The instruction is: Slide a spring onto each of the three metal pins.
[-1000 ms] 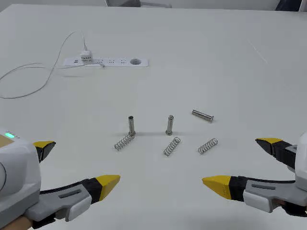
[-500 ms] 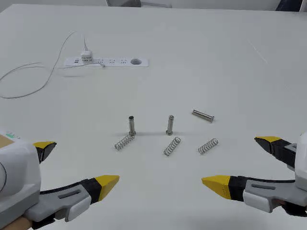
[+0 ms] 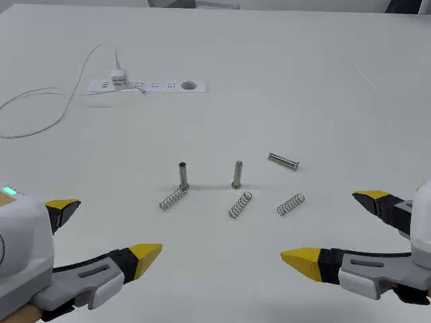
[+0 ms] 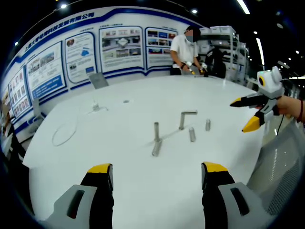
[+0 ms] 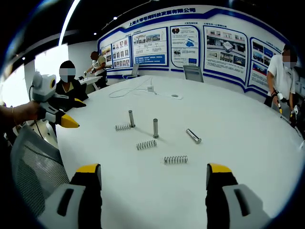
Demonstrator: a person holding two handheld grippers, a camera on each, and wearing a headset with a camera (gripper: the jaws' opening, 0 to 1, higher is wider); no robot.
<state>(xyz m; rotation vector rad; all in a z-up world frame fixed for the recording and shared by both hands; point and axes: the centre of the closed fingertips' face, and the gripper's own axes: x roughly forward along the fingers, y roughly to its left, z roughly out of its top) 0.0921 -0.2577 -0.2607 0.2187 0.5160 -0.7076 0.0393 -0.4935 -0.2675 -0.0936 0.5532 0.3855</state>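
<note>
Broad white table (image 3: pixel 303 81), poster-lined hall, my yellow-tipped left gripper (image 3: pixel 104 229) and right gripper (image 3: pixel 335 227) nearer than the middle upright steel pin (image 3: pixel 237 174), both wide open, holding nothing

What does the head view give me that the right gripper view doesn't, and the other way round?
Head view adds: a green light lit on the left gripper, and the power strip seen from above.

Right gripper view adds: wall posters, a seated person and a mesh chair back.

Shared: three loose springs on the white table, two upright pins, one lying pin, all pins bare, left and right gripper open.
</note>
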